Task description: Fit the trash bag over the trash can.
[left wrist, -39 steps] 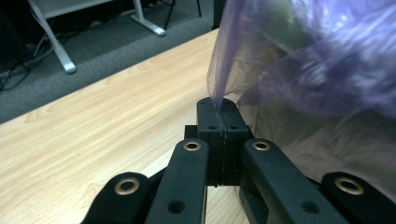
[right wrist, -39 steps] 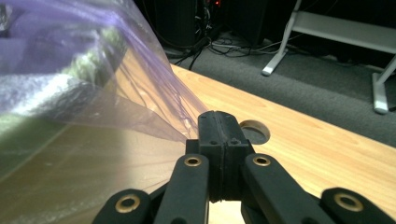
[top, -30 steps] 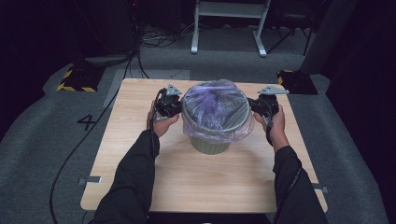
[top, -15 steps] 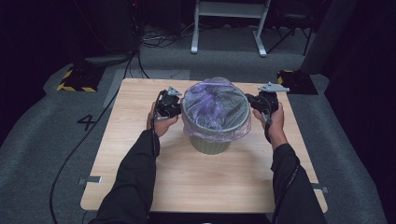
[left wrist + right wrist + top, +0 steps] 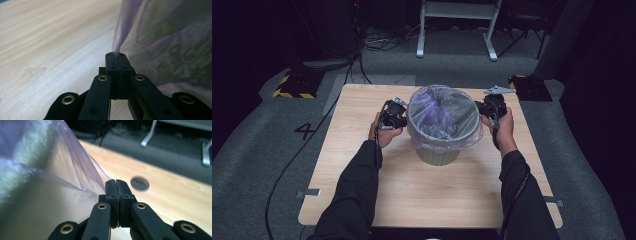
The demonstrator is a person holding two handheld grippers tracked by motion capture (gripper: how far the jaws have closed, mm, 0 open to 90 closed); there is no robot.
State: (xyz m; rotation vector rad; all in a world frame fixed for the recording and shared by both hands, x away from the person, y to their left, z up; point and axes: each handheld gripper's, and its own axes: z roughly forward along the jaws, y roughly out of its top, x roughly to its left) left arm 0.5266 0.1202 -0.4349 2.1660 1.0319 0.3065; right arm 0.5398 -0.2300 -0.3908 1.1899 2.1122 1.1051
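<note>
A bin (image 5: 438, 152) stands between both grippers. The left gripper (image 5: 116, 57) and right gripper (image 5: 116, 182) each pinch the purple bag (image 5: 439, 112) edge, stretching it down over the rim.

From above the person's side we look forward and down over the whole table (image 5: 362, 200). Our two gripper views sit low and very close, flanking the purple bag (image 5: 170, 42), sharing bag and tabletop.
</note>
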